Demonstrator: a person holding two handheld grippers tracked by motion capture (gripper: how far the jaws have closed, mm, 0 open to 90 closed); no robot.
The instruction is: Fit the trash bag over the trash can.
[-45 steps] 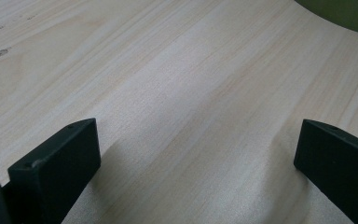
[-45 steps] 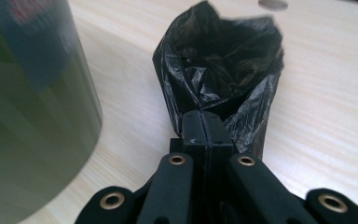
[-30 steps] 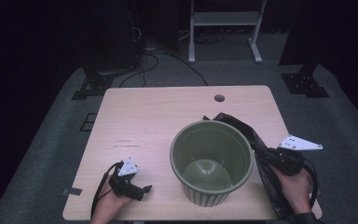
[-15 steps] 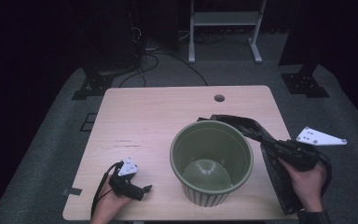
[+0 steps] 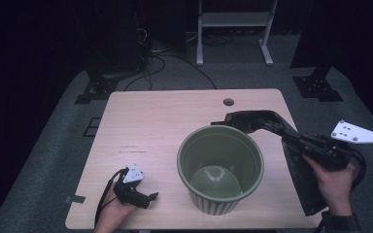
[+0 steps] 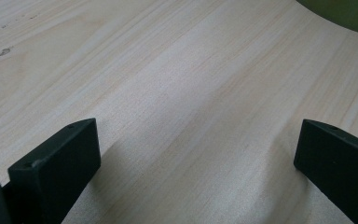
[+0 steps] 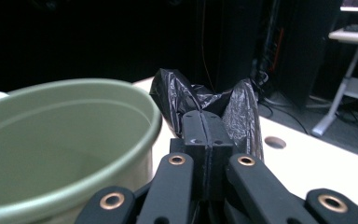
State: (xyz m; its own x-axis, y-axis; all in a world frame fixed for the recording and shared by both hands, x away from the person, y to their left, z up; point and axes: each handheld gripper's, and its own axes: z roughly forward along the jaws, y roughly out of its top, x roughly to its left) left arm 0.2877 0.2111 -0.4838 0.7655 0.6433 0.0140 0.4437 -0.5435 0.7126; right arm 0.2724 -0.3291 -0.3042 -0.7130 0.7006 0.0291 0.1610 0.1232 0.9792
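A ribbed green bucket [image 5: 213, 204] stands upright on the wooden table [image 5: 150, 121], right of centre, and looks empty inside. My right gripper [image 5: 278, 127] hovers above the bucket's far right rim, shut on a black plastic bag [image 5: 245, 120]. The rest of the bag hangs down past the hand to the table's right edge. In the right gripper view the bag [image 7: 177, 95] bunches up beyond the closed gripper [image 7: 207, 128], with the bucket rim [image 7: 74, 88] to its left. My left gripper [image 5: 151, 196] rests low at the table's front left, open over bare wood [image 6: 198, 158].
A round cable hole [image 5: 228, 102] sits near the table's far edge. Behind the table a white stand [image 5: 233, 19] and loose cables [image 5: 160, 58] lie on the dark floor. Black stand feet [image 5: 318, 87] flank the table's far corners.
My right gripper has risen and drifted right, lifting the black bag higher beside the bucket. The left gripper and the bucket have stayed put.
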